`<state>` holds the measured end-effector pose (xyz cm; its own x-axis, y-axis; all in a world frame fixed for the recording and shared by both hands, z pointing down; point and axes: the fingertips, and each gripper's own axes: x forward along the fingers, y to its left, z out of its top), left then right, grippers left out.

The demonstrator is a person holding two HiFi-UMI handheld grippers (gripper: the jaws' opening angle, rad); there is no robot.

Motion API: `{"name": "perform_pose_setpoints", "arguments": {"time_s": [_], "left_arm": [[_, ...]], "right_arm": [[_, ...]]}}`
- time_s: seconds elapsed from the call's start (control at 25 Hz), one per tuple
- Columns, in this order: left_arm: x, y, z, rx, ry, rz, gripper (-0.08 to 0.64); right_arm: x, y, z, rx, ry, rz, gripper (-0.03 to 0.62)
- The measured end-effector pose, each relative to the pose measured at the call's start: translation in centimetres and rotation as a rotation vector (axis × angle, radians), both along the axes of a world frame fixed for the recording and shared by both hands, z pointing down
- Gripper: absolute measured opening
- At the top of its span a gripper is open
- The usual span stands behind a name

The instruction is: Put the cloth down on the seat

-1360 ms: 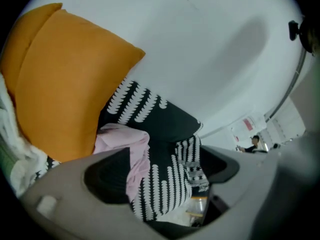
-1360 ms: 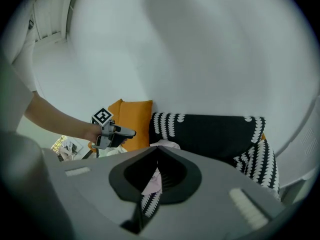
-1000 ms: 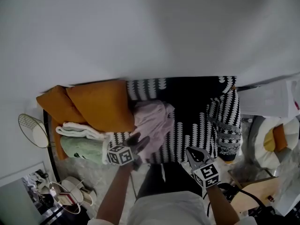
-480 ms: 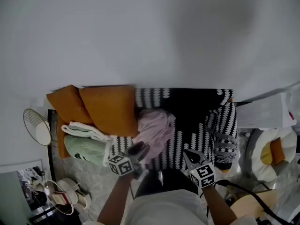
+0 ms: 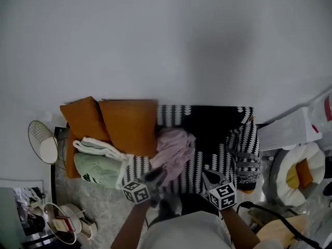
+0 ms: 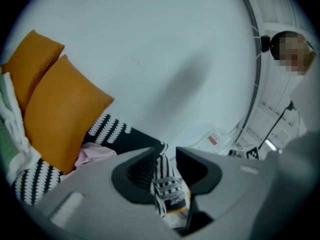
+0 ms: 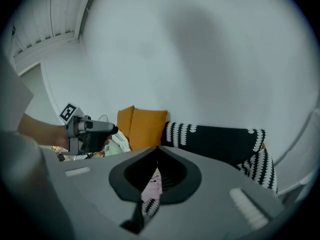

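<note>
The pink cloth (image 5: pixel 174 148) lies crumpled on the black-and-white patterned sofa seat (image 5: pixel 210 157), beside the orange cushions (image 5: pixel 129 126). Neither gripper touches it. My left gripper (image 5: pixel 155 176) hangs off the seat's front edge, just short of the cloth. In the left gripper view its jaws (image 6: pixel 166 151) have just been closing and stand open by a narrow gap with nothing between them; the cloth (image 6: pixel 95 154) shows far off at the left. My right gripper (image 5: pixel 208 174) is to the right, its tips (image 7: pixel 157 147) shut on nothing. The cloth (image 7: pixel 151 186) shows beyond them.
Folded green and white towels (image 5: pixel 96 165) lie at the sofa's left end. A patterned cushion (image 5: pixel 249 162) stands at its right end. A round wire thing (image 5: pixel 41 141) is on the floor at left. A white round seat (image 5: pixel 298 170) and a white box (image 5: pixel 288 128) are at right.
Both grippers have drawn back from the seat toward the person and risen. The left one was over the pink cloth and is now clear of it, jaws narrower. The cloth stays put.
</note>
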<state>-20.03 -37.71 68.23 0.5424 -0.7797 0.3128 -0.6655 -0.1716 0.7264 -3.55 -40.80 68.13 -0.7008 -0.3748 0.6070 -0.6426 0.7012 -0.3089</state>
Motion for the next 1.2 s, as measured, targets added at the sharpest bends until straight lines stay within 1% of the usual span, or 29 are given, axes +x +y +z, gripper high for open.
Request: {"name": "perform_pose_setpoints", "arguments": {"time_s": [0.12, 0.28, 0.52, 0.68, 1.0, 1.2], "left_arm": [[-0.5, 3.6, -0.8, 0.022, 0.008, 0.003, 0.107], [-1.7, 8.5, -2.1, 0.047, 0.009, 0.029, 0.099], [-3.1, 15.7, -3.3, 0.078, 0.009, 0.039, 0.049], [-3.3, 20.2, -4.6, 0.106, 0.006, 0.057, 0.009], [-3.0, 28.5, -7.1, 0.156, -0.009, 0.096, 0.000], [-2.3, 32.5, -8.3, 0.179, -0.025, 0.133, -0.002]], "right_arm": [[-1.1, 4.1, -0.6, 0.006, -0.001, 0.009, 0.005], [-2.5, 9.1, -1.8, 0.023, 0.000, 0.024, 0.005], [-3.3, 15.9, -3.6, 0.065, 0.002, 0.041, 0.005], [-3.2, 20.2, -4.8, 0.095, -0.005, 0.064, 0.005], [-2.2, 27.7, -7.2, 0.156, -0.028, 0.117, 0.005], [-0.3, 31.6, -8.4, 0.184, -0.038, 0.159, 0.004]]}}
